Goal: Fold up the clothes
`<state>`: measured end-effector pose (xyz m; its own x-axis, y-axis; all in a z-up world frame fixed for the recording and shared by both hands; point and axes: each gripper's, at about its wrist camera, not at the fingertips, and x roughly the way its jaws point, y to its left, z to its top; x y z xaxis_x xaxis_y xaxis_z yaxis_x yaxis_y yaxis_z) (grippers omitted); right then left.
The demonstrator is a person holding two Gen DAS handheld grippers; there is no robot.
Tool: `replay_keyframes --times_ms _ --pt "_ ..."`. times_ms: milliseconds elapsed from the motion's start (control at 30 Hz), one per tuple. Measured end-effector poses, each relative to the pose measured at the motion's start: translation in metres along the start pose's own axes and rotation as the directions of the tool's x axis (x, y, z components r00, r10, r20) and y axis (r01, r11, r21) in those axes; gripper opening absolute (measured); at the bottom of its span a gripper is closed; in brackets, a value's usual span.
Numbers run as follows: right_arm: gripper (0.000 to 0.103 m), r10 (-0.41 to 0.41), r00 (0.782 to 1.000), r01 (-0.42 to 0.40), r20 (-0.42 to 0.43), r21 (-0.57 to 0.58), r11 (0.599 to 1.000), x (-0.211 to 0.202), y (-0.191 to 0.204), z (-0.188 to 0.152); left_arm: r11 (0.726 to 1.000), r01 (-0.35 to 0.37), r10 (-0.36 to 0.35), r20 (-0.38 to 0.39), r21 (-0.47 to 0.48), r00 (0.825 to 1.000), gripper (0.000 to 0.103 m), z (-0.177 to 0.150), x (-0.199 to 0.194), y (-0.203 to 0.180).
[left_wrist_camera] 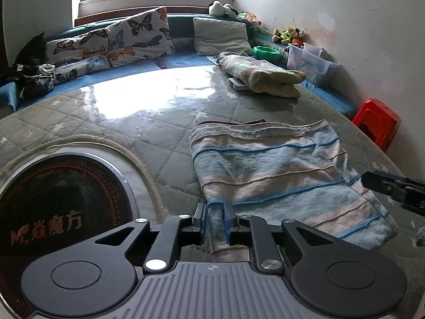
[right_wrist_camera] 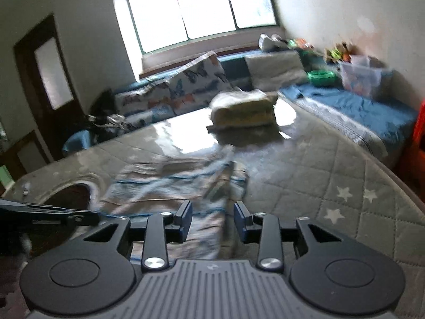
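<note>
step: laying folded striped garment [left_wrist_camera: 279, 175] flat on quilted table cover [left_wrist_camera: 132, 138] | left gripper [left_wrist_camera: 215, 212]: pinching near hem | right gripper [right_wrist_camera: 212, 212]: spread, cloth between, unpressed | advice: release low, then smooth edges square

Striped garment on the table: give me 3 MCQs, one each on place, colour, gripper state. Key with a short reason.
1. Where does the red stool stand?
A. On the table
B. On the floor by the wall, past the table's right edge
C. On the window seat

2. What colour are the thin lines across the striped garment?
A. Blue
B. Red
C. Black

3. What is between the fingers of the left gripper?
A. Nothing
B. A pillow
C. A fold of the garment's near edge

Key: B, it stands low beside the wall beyond the quilted table; A, blue lines cross the pale bands; C, cloth fills the narrow gap between the fingers.
</note>
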<state>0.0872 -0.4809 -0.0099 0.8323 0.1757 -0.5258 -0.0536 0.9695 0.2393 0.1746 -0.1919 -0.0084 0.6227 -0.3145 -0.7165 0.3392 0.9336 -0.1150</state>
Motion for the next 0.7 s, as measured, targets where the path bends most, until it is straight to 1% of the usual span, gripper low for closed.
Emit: replay_keyframes --times_ms 100,200,267,400,467,600,667,700 --pt "0.034 0.048 0.998 -0.046 0.028 -0.046 0.998 -0.014 0.018 -0.006 1.0 -0.008 0.008 0.014 0.002 1.0 0.019 -0.007 -0.01 0.001" --pt "0.034 0.081 0.996 -0.08 0.02 -0.053 0.995 -0.019 0.026 -0.014 1.0 -0.005 0.005 0.025 0.003 1.0 0.019 -0.016 -0.019 0.001" --pt "0.034 0.077 0.997 -0.077 0.004 -0.035 0.996 -0.016 0.025 -0.021 1.0 -0.004 0.003 0.032 0.008 0.999 0.019 -0.022 -0.023 0.001" --pt "0.034 0.054 0.998 -0.053 -0.031 0.041 0.998 -0.009 0.011 -0.035 1.0 0.0 -0.001 0.024 0.023 1.0 0.019 -0.031 -0.025 0.0" --pt "0.034 0.057 0.998 -0.056 -0.026 0.062 0.997 -0.009 0.007 -0.041 1.0 -0.006 0.005 0.021 0.027 1.0 0.019 -0.034 -0.023 0.0" --pt "0.034 0.063 0.998 -0.061 -0.028 0.057 0.996 -0.012 0.008 -0.034 0.999 -0.019 0.018 0.023 0.033 1.0 0.02 -0.039 -0.023 0.002" --pt "0.038 0.065 0.998 -0.064 -0.024 0.048 0.997 -0.012 0.009 -0.028 0.999 -0.023 0.022 0.025 0.037 0.999 0.02 -0.04 -0.024 0.001" --pt "0.042 0.066 0.998 -0.065 -0.018 0.041 0.997 -0.011 0.01 -0.023 0.999 -0.025 0.024 0.023 0.036 0.999 0.02 -0.041 -0.024 0.001"
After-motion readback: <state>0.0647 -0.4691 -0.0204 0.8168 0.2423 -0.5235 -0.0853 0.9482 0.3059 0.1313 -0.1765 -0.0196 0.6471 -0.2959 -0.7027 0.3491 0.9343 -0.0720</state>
